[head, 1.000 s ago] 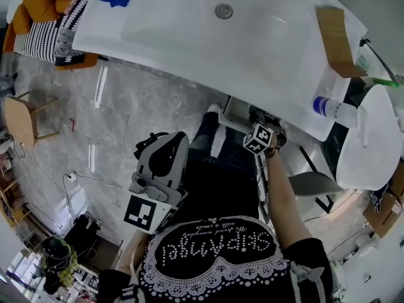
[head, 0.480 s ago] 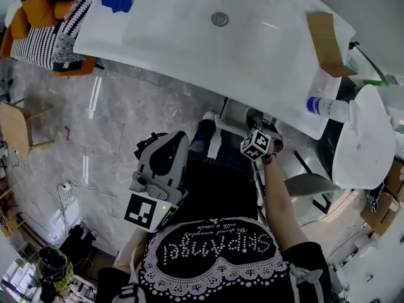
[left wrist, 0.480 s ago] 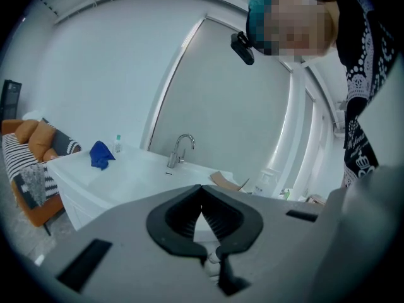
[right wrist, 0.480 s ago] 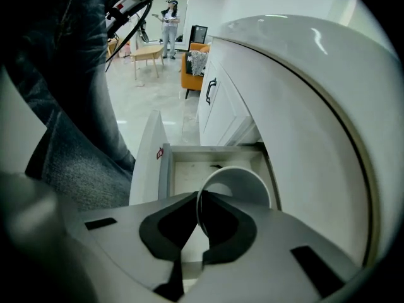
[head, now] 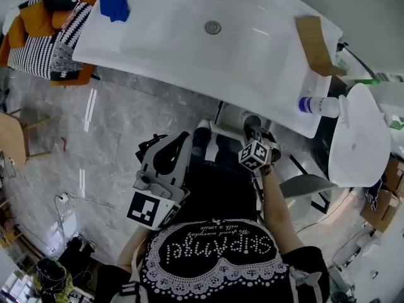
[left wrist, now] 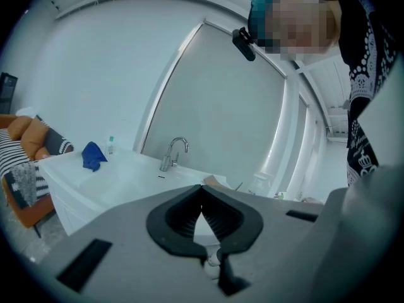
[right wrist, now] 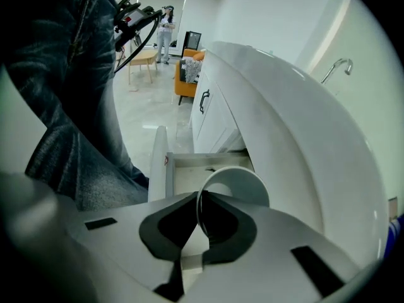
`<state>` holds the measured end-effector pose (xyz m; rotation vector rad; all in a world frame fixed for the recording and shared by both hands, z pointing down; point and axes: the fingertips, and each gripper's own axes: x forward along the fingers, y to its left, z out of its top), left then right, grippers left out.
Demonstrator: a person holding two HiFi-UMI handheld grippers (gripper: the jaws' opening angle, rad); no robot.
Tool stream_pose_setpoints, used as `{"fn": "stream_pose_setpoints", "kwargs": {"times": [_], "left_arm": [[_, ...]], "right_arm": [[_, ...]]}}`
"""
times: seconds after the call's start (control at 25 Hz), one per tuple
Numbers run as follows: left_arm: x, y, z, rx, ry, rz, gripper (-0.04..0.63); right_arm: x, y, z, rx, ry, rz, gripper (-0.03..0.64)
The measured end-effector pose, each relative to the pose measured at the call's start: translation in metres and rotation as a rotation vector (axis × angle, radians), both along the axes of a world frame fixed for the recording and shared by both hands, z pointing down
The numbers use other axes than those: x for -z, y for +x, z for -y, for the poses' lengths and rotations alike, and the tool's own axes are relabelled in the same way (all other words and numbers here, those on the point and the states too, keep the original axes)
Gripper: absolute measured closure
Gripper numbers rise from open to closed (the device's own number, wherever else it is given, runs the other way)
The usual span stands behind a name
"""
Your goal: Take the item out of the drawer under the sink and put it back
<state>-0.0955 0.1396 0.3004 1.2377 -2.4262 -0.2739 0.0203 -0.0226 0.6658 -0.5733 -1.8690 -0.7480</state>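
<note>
My right gripper (right wrist: 199, 197) is clenched on the rim of a white, thin-walled round cup (right wrist: 237, 183). The jaws pinch its wall edge-on, one pad inside and one outside. The cup hangs tilted from that grip, just above the open pale drawer (right wrist: 159, 163) that sticks out beneath the broad white sink (head: 189, 30). In the head view the right gripper (head: 254, 141) points steeply down in front of the sink's edge, beside my dark trouser legs.

My left gripper (left wrist: 202, 197) is closed on nothing, its pad tips meeting. It is held roughly level, facing the chrome tap (left wrist: 172, 153) and a crumpled blue cloth (left wrist: 93, 156) on the counter, well away from the drawer.

I judge the take-out step to be in hand: the cup is clear of the drawer floor but not yet carried anywhere. Next I need to bring it out past the drawer front without knocking the underside of the sink. Then I reverse, lower it into the compartment, seat it on its base and only then let go. The thin rim grip could let the cup swing, so I would go slowly.
</note>
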Motion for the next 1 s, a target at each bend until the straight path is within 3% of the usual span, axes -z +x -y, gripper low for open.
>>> {"fn": "stream_pose_setpoints", "kwargs": {"times": [0.48,1.0], "left_arm": [[0.005,-0.002,0.011,-0.067,0.054,0.014,0.591],[0.011,-0.008,0.024,-0.141,0.111,0.006,0.591]], "right_arm": [[0.045,-0.001,-0.015,-0.116,-0.075,0.099,0.594],[0.104,-0.009,-0.016,-0.228,-0.080,0.253,0.594]]}}
